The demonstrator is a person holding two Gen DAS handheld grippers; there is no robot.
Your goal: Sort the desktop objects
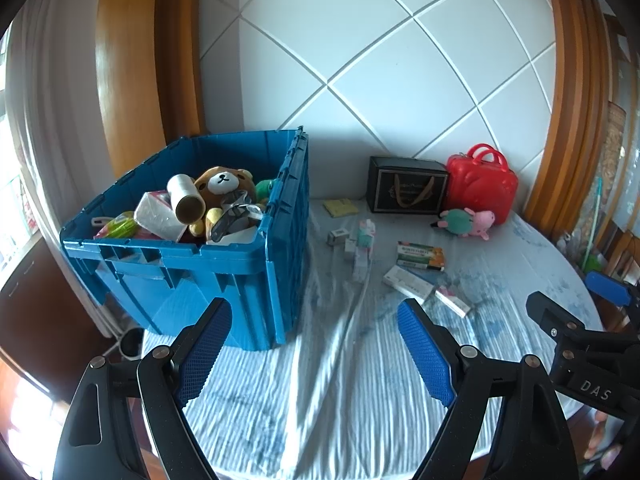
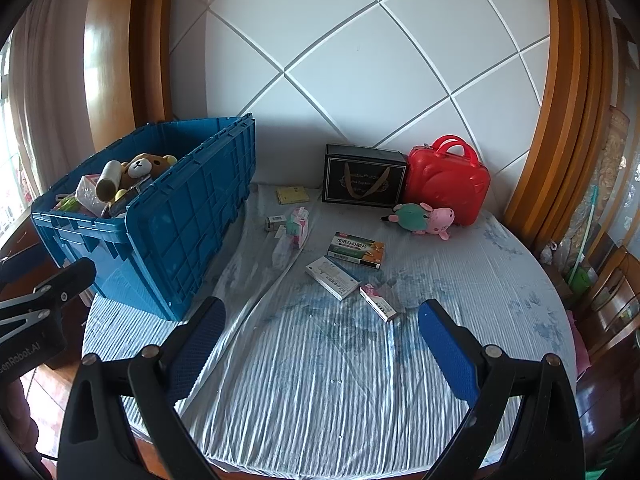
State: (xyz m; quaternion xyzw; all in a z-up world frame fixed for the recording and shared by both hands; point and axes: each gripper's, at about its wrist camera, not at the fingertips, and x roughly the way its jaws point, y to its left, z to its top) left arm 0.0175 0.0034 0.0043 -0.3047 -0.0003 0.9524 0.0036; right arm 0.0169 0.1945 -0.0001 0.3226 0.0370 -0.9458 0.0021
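A blue crate [image 1: 224,272] [image 2: 188,228] stands at the table's left, filled with a brown teddy bear [image 1: 224,184], a tape roll [image 1: 186,200] and other items. On the cloth lie a green-orange medicine box [image 2: 356,250], a white-blue box [image 2: 332,276], a small pink-white box [image 2: 378,302], small cartons [image 2: 294,226] and a yellow pad [image 2: 292,194]. A pink pig plush [image 2: 426,218] lies by a red case [image 2: 448,180]. My left gripper [image 1: 314,320] and right gripper [image 2: 320,316] are open and empty, above the near cloth.
A black gift box [image 2: 362,180] stands at the back against the tiled wall. The round table's edge [image 2: 560,320] curves at the right, with wooden chairs [image 2: 612,300] beyond. The right gripper's body shows in the left wrist view [image 1: 580,344].
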